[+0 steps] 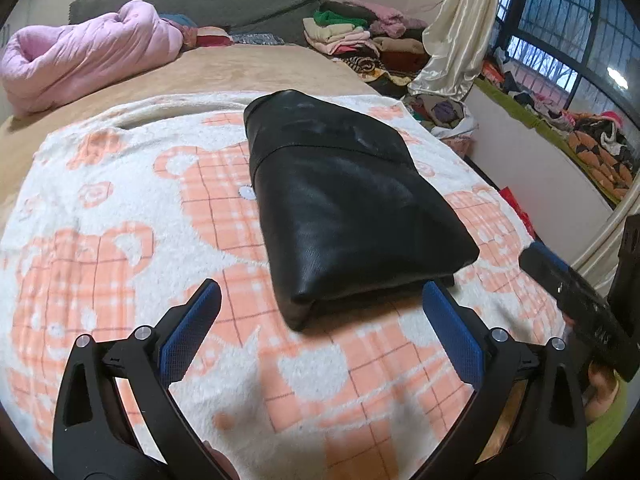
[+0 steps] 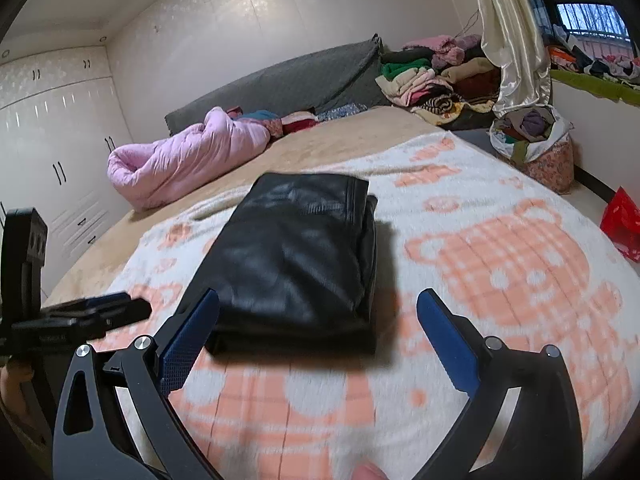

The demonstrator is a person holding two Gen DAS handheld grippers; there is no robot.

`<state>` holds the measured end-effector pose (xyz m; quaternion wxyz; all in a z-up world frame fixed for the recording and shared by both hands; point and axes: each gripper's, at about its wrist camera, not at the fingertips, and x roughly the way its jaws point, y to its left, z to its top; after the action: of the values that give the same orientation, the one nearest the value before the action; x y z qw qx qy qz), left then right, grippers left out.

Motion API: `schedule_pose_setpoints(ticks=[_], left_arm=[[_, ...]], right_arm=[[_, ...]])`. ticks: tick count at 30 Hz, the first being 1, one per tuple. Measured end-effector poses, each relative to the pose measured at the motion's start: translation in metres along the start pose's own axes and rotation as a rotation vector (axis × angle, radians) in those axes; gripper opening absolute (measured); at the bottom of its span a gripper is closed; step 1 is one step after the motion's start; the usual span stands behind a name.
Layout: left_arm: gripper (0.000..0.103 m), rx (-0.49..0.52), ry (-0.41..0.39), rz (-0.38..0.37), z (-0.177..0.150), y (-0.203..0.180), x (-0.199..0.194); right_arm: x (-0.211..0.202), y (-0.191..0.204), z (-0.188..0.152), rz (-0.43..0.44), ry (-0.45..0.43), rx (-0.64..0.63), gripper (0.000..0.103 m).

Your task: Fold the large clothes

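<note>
A black leather-like garment lies folded into a compact rectangle on a white and orange bear-print blanket. It also shows in the right wrist view. My left gripper is open and empty, just in front of the garment's near edge. My right gripper is open and empty, its fingertips at the garment's near end. The right gripper also shows at the right edge of the left wrist view. The left gripper shows at the left edge of the right wrist view.
A pink quilt lies bunched at the far left of the bed. Stacks of folded clothes sit at the far right by a cream curtain. A bag of clothes and a red bag stand beside the bed. White wardrobes line the left wall.
</note>
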<state>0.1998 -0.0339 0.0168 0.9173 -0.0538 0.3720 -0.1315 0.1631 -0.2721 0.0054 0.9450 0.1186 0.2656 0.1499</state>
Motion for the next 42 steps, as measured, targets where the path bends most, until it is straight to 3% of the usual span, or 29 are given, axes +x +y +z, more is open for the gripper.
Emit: schedule_pose_setpoints(ticks=[7, 17, 42], left_arm=[[0.094, -0.027, -0.002, 0.005, -0.021, 0.012, -0.006], [0.094, -0.053, -0.018, 0.014, -0.038, 0.021, -0.016], [0.094, -0.029, 0.002, 0.055, -0.041, 0.014, -0.022]], right_arm=[[-0.008, 0.017, -0.027, -0.028, 0.061, -0.053, 0.099], [-0.013, 0.031, -0.042, -0.075, 0.061, -0.116, 0.099], [-0.014, 0.024, -0.044, -0.108, 0.055, -0.102, 0.099]])
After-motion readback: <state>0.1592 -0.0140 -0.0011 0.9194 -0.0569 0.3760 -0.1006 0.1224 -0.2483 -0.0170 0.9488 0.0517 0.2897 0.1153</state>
